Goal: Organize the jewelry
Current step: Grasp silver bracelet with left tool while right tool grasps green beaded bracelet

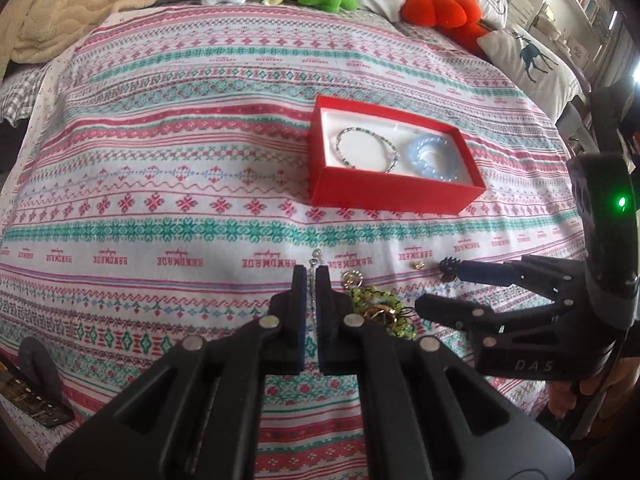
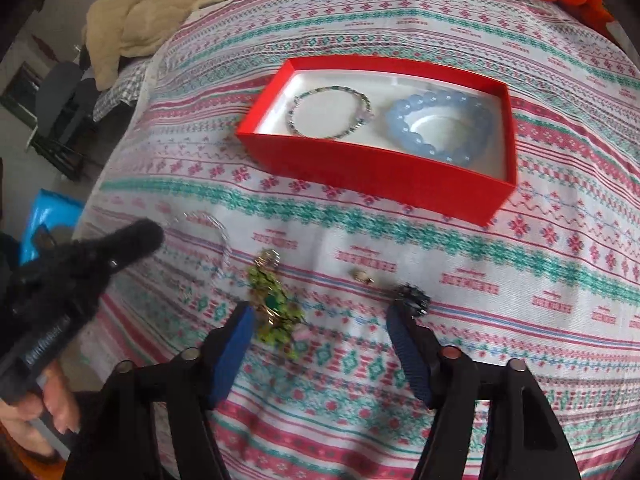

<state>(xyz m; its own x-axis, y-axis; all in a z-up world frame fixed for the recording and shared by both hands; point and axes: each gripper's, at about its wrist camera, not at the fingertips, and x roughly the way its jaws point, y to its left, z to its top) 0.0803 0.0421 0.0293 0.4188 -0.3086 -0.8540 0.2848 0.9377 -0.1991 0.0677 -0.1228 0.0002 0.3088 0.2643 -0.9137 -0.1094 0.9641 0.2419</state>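
inside red box (image 2: 372,176), round glassy blue beads (image 2: 444,120).

I read "HANDMADE" printed over and over in red, upside down from my left wrist view, along the patterned bedspread (image 1: 168,184). The right hand-held gripper (image 1: 434,286) carries pale letters "DAS" on its black body.

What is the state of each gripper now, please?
Left gripper: closed on a thin silver chain.
Right gripper: open, holding nothing; the green beaded piece lies on the cloth between its fingers.
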